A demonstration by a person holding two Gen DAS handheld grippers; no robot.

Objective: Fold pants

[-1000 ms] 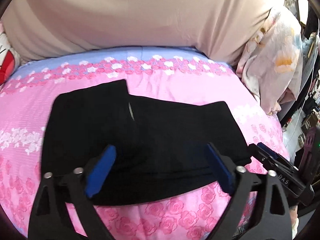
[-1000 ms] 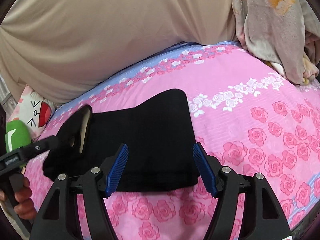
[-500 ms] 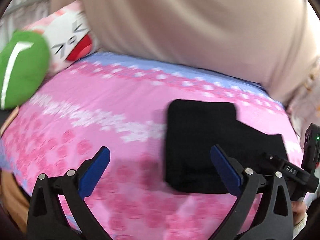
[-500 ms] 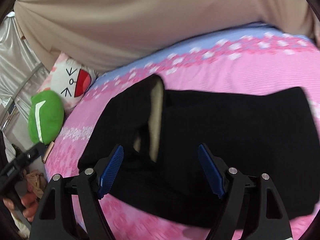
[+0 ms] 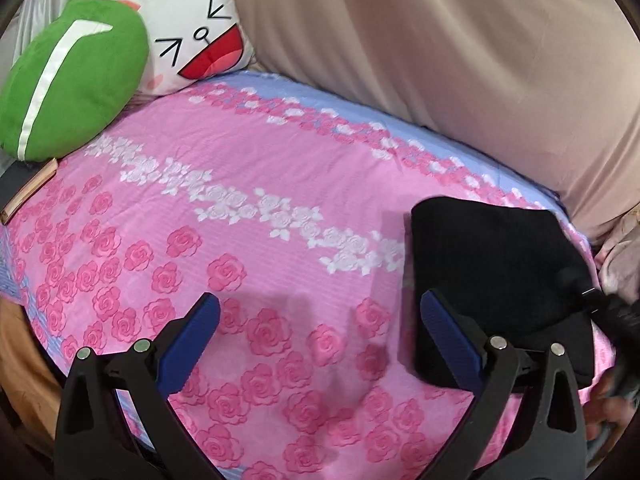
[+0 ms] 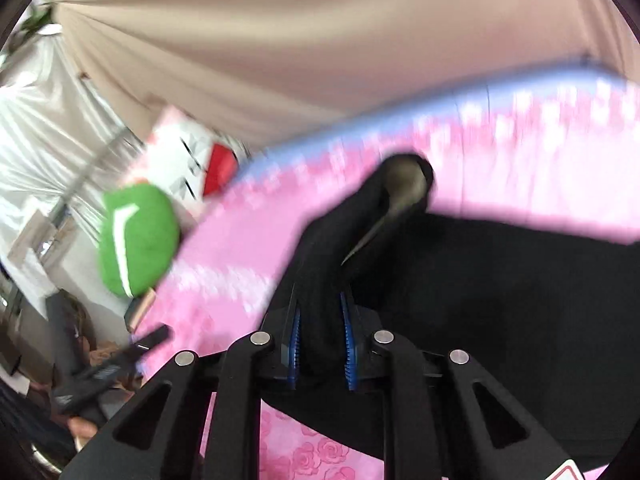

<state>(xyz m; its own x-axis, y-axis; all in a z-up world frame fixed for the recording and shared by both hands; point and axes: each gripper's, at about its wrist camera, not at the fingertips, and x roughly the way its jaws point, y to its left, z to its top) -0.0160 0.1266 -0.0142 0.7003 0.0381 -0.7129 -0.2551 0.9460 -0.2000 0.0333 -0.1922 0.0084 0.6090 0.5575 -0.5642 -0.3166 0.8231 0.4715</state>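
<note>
right wrist view: right tool [image 6: 320, 344] has just closed, pinching the part-folded black pants [image 6: 500, 280] at 6 o'clock; left tool [image 5: 320, 344] spread, folding unfinished.

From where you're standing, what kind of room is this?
Most likely a bedroom. A pink rose-print bedsheet covers what looks like a bed, with a cartoon-face pillow and a green cushion at one end, and black pants laid out for folding.

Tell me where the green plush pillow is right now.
In the left wrist view, the green plush pillow lies at the bed's upper-left corner, against the white cartoon-face cushion.
</note>
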